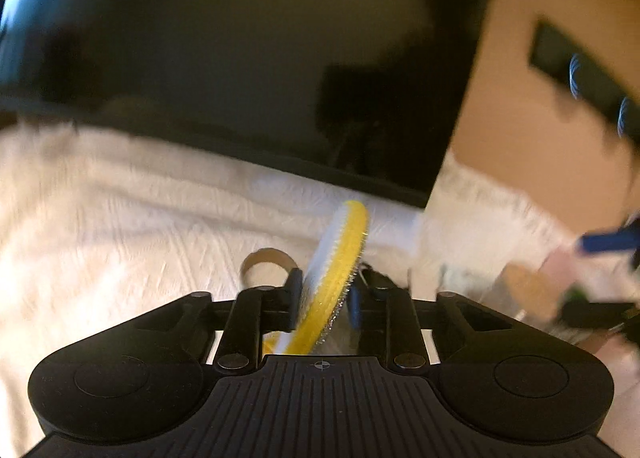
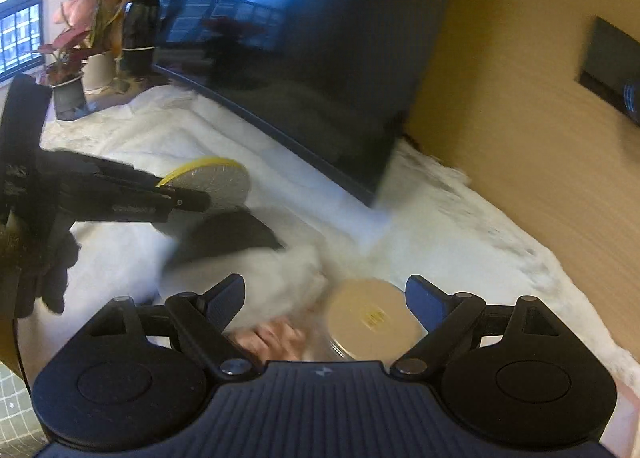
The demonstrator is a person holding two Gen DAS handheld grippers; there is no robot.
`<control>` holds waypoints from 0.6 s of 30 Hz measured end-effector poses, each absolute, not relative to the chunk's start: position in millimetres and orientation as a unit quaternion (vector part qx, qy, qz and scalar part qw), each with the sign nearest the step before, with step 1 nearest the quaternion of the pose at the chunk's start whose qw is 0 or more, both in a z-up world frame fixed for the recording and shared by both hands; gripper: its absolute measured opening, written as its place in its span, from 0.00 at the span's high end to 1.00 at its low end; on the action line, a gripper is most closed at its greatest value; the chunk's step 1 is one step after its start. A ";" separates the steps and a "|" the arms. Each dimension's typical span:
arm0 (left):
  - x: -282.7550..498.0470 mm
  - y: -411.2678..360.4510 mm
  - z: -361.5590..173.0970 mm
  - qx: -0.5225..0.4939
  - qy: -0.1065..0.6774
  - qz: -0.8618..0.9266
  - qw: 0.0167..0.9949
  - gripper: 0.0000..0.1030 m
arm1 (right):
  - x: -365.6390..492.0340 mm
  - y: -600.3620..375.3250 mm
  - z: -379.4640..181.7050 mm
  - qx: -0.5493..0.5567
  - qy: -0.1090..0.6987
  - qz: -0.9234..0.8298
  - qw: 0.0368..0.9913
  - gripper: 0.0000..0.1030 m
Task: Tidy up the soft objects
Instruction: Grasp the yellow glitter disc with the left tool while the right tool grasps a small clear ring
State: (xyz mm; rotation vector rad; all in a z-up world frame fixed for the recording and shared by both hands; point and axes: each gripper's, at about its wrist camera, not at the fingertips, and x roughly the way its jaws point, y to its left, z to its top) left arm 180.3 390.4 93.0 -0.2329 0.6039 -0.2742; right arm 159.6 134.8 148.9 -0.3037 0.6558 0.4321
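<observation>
A round sponge pad [image 1: 344,242] with a yellow rim, a white face and a silvery face stands on edge between the jaws of my left gripper [image 1: 324,292], which is shut on it. The right wrist view shows that same pad [image 2: 224,181] held by the left gripper [image 2: 192,197] above the white cloth. My right gripper [image 2: 326,298] is open, its blue-padded fingers wide apart. Below and between them lie a blurred white fluffy object [image 2: 280,274] and a round jar with a cream lid [image 2: 372,318], neither touched. Something pink [image 2: 276,338] lies just under the gripper's body.
A large black screen [image 2: 300,57] stands at the back of the white cloth-covered surface [image 2: 440,225]. Potted plants [image 2: 68,57] and a dark jug [image 2: 138,33] stand far left. A black object [image 2: 236,234] lies under the pad. A brown tape ring [image 1: 266,262] lies near the left gripper.
</observation>
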 end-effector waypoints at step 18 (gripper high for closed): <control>134.3 523.2 97.3 -0.274 0.261 0.044 0.925 0.83 | 267.0 317.2 81.9 -0.115 0.406 0.335 0.843 0.41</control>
